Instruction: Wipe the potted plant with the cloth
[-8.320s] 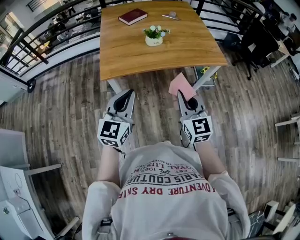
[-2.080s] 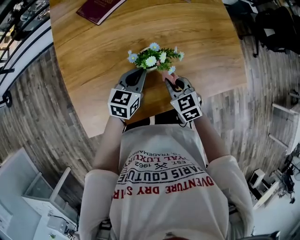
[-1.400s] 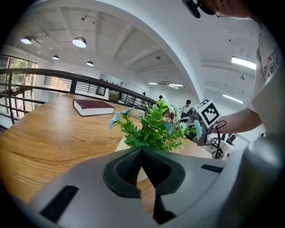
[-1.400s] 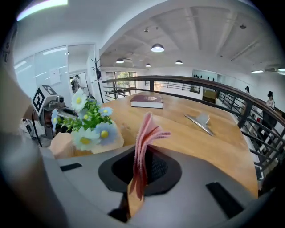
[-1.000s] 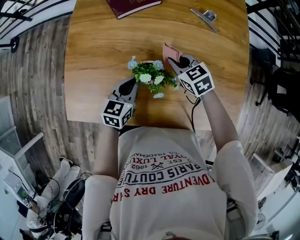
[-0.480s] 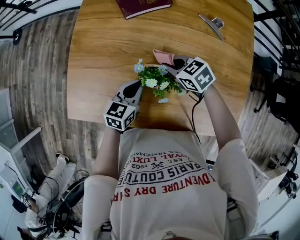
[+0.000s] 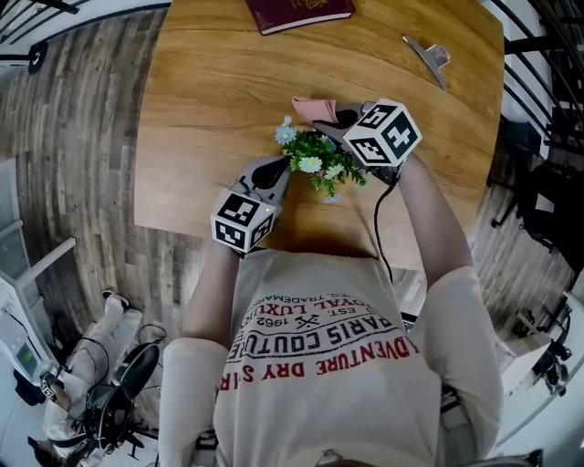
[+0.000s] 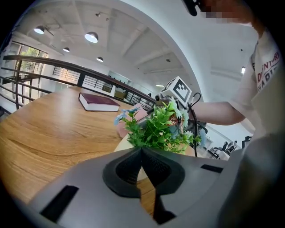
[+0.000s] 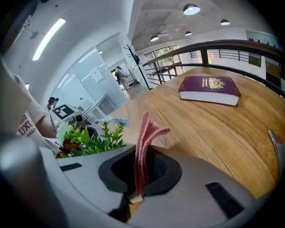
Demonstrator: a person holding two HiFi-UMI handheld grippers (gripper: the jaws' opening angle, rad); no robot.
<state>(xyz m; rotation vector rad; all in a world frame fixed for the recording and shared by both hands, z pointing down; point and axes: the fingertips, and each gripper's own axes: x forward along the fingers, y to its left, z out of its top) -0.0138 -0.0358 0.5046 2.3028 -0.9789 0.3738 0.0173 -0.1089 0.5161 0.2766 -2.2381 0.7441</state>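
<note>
Right claw (image 7: 342,117) pinches pink cloth (image 7: 313,108) behind potted plant (image 7: 321,164); left claw (image 7: 278,170) closed (book (image 7: 299,12) beyond).

One potted plant (image 7: 321,164), one pink cloth (image 7: 313,108), one maroon book (image 7: 297,11), one metal clip (image 7: 429,57), one wooden counter (image 7: 210,109); two grippers: left gripper (image 7: 281,167), right gripper (image 7: 341,118).

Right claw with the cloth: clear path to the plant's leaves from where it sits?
Probably yes. The right claw grips the pink cloth just beyond the plant, with nothing between them. The left claw is shut at the plant's near side, out of the way.
</note>
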